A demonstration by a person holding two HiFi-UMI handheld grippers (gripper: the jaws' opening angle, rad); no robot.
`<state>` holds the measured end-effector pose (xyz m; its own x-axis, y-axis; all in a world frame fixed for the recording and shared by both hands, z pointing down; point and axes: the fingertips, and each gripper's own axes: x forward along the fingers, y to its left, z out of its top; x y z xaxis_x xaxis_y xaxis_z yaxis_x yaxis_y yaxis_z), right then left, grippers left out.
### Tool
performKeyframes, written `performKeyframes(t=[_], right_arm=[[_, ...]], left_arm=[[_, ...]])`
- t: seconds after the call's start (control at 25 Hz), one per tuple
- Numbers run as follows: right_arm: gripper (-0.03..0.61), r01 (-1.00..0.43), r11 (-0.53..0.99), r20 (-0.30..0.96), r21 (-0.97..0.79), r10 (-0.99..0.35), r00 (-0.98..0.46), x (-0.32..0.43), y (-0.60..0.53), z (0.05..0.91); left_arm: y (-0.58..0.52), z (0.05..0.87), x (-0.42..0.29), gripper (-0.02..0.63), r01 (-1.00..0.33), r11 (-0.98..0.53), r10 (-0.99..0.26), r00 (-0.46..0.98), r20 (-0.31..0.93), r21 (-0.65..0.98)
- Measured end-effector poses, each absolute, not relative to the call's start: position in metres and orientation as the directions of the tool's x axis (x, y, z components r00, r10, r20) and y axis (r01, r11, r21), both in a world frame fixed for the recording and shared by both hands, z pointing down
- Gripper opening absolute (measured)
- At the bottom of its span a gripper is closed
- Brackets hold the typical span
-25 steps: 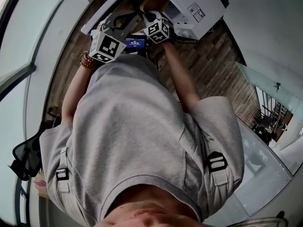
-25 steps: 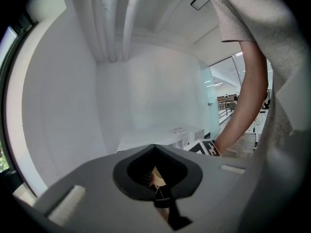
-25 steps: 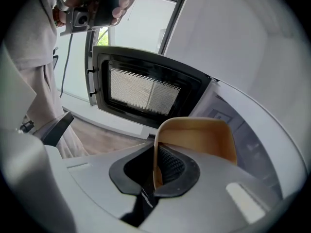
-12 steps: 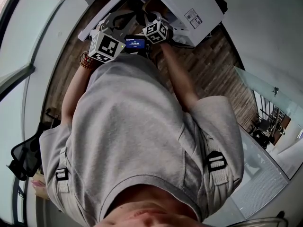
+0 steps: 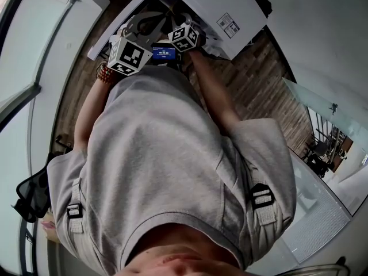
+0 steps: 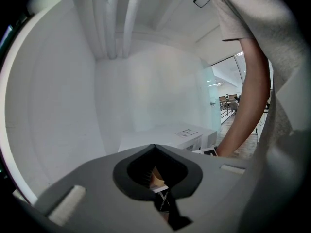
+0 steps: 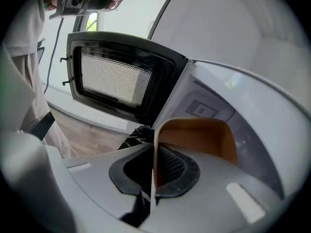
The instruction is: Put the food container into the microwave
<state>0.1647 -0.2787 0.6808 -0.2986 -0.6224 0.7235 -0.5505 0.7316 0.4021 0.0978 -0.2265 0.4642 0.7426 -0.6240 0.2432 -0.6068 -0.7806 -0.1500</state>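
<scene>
My right gripper [image 7: 151,181] is shut on the thin wall of a tan food container [image 7: 197,140], held up in front of the white microwave [image 7: 233,96]. The microwave's black door [image 7: 116,79] with its mesh window stands swung open to the left. In the head view the right gripper [image 5: 184,34] is close against the microwave [image 5: 218,4], and the container is hidden there. My left gripper [image 6: 155,154] has its jaws together with nothing held, and it hangs back on the left [image 5: 138,33], pointing at a white wall.
A dark marbled counter [image 7: 132,136] lies under the microwave. Wooden floor [image 5: 259,79] runs to the right, with a glass partition [image 5: 322,119] beyond it. A black office chair [image 5: 34,191] stands at the left. The person's right arm [image 6: 248,106] crosses the left gripper view.
The right gripper has moved up and farther in toward the microwave. The left gripper has stayed nearly where it was.
</scene>
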Motion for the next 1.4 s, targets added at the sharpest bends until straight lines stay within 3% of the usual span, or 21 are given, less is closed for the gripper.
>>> performKeyframes(t=[1.2, 1.4], right_arm=[[0.029, -0.589, 0.675, 0.739, 0.445, -0.648, -0.185, 0.194, -0.312, 0.705], [0.054, -0.593, 0.670, 0.742, 0.446, -0.647, -0.173, 0.197, -0.313, 0.708]], left_arm=[[-0.253, 0.470, 0.096, -0.017, -0.636, -0.757, -0.651, 0.710, 0.270, -0.153], [-0.253, 0.468, 0.095, -0.017, -0.640, -0.753, -0.655, 0.707, 0.268, -0.151]])
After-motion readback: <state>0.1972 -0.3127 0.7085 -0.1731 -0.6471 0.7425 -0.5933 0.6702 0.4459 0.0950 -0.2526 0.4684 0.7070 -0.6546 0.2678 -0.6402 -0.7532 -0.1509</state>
